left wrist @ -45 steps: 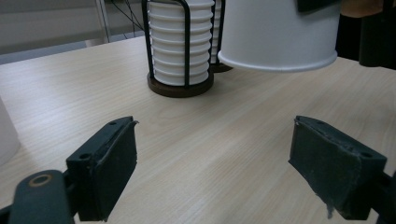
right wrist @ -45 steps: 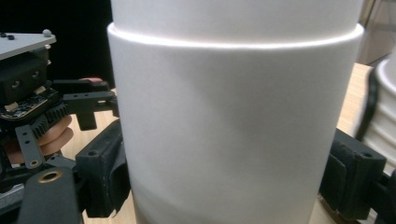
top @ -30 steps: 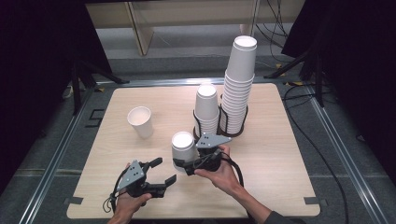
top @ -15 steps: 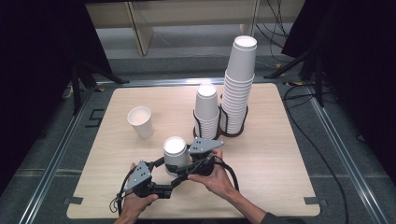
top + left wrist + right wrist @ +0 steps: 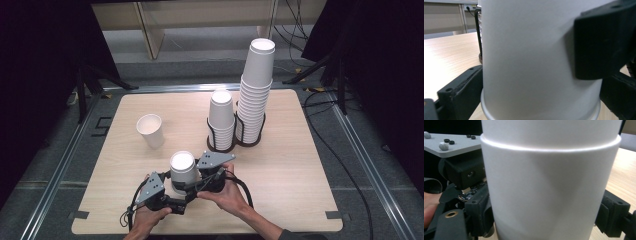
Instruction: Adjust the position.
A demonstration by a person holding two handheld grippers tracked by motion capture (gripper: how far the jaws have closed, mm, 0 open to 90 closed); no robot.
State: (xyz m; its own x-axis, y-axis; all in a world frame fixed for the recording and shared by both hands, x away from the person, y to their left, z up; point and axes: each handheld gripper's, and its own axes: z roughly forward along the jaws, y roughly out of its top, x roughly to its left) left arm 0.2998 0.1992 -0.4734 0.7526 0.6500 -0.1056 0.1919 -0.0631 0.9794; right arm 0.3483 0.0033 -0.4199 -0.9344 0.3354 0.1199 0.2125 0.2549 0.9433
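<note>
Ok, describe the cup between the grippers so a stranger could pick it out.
On the wooden table, look at the near edge. The upside-down white cup stands alone between the left gripper and right gripper, unlike the upright cup and racked stacks.

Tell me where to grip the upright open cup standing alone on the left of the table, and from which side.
Take the lone cup across its side wall, about mid-height, coming in level from the person's side with the left tool. It stands mouth up and tapers downward, so a sideways pinch should seat better than a rim grab, and the table in front looks open.
</note>
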